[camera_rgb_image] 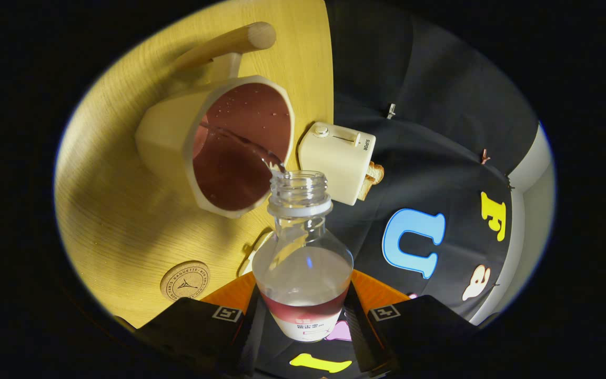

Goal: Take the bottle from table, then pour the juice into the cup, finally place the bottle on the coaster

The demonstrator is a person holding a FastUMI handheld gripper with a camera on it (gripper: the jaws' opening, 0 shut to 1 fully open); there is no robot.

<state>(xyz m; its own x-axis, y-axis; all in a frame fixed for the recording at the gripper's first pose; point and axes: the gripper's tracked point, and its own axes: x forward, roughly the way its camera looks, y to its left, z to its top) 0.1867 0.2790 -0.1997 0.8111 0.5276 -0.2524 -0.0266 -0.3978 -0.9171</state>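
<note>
While our jaws grip the bottle (303,273) between them, its open mouth tips liquid into the cup (224,147). Coaster (185,281) lies near, left, on the tabletop (108,210).

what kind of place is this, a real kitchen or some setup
Most likely a staged booth got up as a breakfast corner, not a real kitchen. A wooden table holds a toaster with bread in it, a cup and a cork coaster. The tongs grip a bottle, pouring into the cup.
</note>
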